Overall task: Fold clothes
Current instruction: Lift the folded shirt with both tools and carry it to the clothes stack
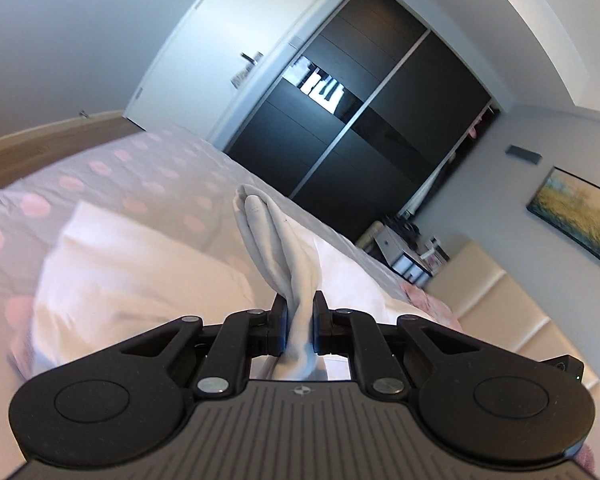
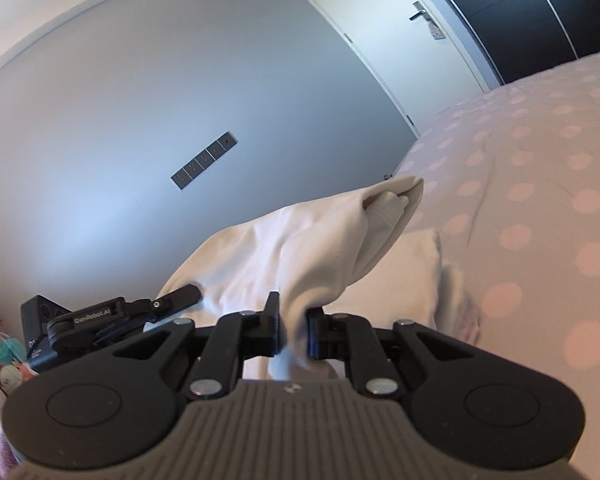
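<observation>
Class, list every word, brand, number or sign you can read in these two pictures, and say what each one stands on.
"GenRoboLAI": white letters on the black left hand-held gripper, seen in the right wrist view; the last letters are unsure.
Small compass-like emblem, no words: on the grey ribbed body behind the fingers.
Paper tag under the white door's metal handle: too blurred to read.

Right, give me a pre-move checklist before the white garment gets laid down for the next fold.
1. Left gripper shut on white garment: ok.
2. Right gripper shut on the garment: ok, cloth bunched between its jaws.
3. Garment spread flat between both grips: not ok, it hangs twisted and bunched.
4. Which part each gripper holds, corner or hem: cannot tell.
5. Landing spot on polka-dot bedspread: ok to the right; a white cloth lies just beneath.
6. Grippers apart from each other: ok.
</observation>
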The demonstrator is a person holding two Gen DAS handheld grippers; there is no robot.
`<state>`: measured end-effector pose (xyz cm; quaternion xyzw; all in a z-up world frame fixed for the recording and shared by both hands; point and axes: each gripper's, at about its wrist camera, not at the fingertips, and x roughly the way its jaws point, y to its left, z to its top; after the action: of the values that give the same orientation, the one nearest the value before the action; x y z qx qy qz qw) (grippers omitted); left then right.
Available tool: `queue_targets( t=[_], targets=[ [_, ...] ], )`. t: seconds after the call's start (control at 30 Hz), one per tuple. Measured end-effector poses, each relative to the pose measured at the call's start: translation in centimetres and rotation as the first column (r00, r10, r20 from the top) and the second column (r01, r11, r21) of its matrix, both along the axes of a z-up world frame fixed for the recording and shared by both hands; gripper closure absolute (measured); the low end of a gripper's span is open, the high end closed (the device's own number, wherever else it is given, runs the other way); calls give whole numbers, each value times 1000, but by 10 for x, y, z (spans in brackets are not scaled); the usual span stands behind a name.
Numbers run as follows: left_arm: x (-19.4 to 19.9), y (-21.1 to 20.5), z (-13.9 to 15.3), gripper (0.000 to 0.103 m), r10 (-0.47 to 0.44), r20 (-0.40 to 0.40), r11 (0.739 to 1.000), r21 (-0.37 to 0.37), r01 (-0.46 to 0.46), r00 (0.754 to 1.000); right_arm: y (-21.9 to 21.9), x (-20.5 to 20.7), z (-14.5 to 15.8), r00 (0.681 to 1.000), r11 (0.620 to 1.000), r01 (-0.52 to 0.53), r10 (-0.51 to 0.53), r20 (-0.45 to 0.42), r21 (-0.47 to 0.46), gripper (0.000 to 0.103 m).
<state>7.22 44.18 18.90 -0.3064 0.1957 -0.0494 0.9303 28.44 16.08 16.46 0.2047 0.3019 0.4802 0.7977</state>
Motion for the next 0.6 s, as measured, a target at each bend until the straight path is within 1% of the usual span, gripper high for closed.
queue_targets(
  t=[0.13, 0.27, 0.43, 0.6],
  targets=[
    [28, 36, -15, 94, 50, -1, 999, -3, -50, 999, 48, 38, 1, 999, 998, -25, 27, 32, -49, 88],
    [49, 64, -34, 94, 84, -12, 996, 7, -84, 996, 86, 68, -12, 998, 995, -42, 47, 51, -94, 88],
    [65, 86, -63, 94, 109, -47, 994, 19, -108, 993, 111, 91, -45, 998, 990, -47, 53, 41, -134, 88],
    [75, 99, -88, 94, 133, -80, 991, 34, -131, 988, 132, 99, -80, 998, 987, -53, 57, 21, -153, 88]
  ],
)
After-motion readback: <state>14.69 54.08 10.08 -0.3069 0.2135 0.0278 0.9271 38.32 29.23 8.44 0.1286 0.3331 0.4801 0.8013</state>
